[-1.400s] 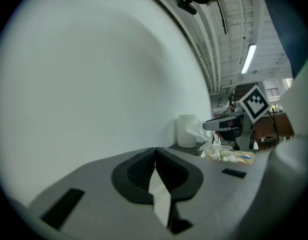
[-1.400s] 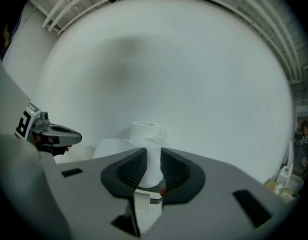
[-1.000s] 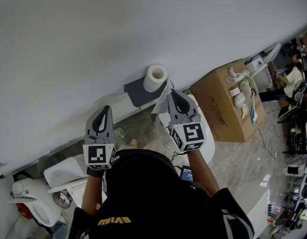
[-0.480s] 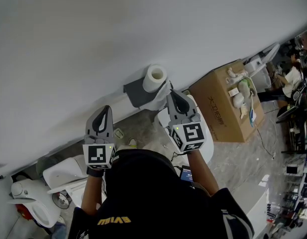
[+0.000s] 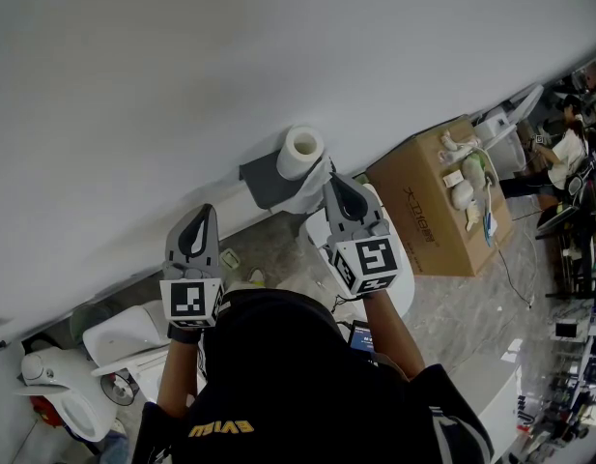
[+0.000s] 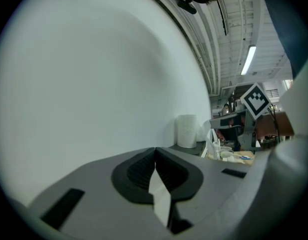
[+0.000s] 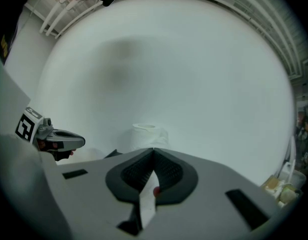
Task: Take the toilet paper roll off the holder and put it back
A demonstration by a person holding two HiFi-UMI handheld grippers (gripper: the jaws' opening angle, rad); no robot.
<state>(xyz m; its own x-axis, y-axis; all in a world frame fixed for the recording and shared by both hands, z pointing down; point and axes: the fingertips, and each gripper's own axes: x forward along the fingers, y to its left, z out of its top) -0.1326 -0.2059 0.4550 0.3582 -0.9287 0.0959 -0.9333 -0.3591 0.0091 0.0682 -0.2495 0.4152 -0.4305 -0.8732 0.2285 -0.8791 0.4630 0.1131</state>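
A white wall (image 5: 230, 85) fills the upper frame. At right is a cardboard box (image 5: 442, 201), its print too small to read. My left tongs (image 5: 210, 211) and right tongs (image 5: 334, 181) are both pressed together, empty. At centre the toilet paper roll (image 5: 302, 152) stands upright on its grey holder (image 5: 264, 177); in the right gripper view my tongs cut off its foot.

Right gripper view: toilet paper roll (image 7: 145, 134) has its lower part hidden behind right gripper (image 7: 154, 150); holder (image 7: 112, 153) shows only a dark sliver. Head view: small items (image 5: 468, 177) on cardboard box (image 5: 423, 218) too small to identify.
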